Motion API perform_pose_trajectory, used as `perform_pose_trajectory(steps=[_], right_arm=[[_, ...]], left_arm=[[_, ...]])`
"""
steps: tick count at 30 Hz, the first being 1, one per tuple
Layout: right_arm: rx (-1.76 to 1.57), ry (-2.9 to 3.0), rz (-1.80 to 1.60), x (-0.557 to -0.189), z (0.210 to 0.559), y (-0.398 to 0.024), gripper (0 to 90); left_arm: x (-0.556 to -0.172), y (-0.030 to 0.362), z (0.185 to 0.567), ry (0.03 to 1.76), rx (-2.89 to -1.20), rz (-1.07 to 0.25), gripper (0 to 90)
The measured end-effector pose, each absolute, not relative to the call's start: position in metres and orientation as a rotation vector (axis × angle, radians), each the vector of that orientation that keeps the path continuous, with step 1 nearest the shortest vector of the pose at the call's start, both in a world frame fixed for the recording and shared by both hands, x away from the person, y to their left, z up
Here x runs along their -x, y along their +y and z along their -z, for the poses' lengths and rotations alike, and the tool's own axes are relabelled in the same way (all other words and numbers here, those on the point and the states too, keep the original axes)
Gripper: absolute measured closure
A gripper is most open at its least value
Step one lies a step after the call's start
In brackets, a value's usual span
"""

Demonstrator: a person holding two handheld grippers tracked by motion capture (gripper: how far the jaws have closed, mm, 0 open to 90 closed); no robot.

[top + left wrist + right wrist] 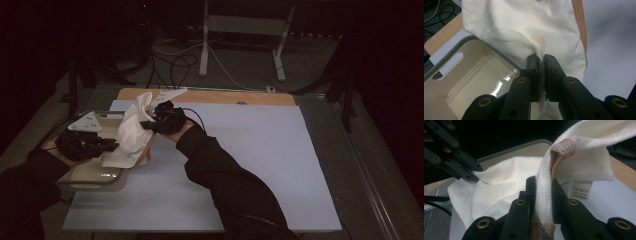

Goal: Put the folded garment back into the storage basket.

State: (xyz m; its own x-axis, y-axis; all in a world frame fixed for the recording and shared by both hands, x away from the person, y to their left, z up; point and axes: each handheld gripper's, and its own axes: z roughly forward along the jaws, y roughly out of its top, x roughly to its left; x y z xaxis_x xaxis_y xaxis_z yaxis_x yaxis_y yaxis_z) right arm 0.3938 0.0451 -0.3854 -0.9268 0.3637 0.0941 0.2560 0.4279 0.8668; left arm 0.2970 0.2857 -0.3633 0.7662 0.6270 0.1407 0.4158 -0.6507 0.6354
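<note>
We find the garment (131,134) hanging over the tub's (90,176) right rim, above the table's (260,165) left edge.

Cream garment (131,134) (tan-trimmed, perhaps a shirt) hangs crumpled above the table.

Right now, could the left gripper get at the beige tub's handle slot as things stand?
Probably not yet. The left gripper is shut on the white garment, which drapes over the tub's rim. The handle slot itself lies uncovered, so reaching it would mean letting go first.
</note>
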Motion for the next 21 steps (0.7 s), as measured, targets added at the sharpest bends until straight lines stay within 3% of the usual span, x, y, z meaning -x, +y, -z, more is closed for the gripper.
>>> perform_pose_trajectory(steps=[21], right_arm=[[-0.516,2.585,-1.535,-0.391,0.391,0.09,81.9]], left_arm=[[-0.286,0.328,0.368,0.863,-2.351,-0.484,84.9]])
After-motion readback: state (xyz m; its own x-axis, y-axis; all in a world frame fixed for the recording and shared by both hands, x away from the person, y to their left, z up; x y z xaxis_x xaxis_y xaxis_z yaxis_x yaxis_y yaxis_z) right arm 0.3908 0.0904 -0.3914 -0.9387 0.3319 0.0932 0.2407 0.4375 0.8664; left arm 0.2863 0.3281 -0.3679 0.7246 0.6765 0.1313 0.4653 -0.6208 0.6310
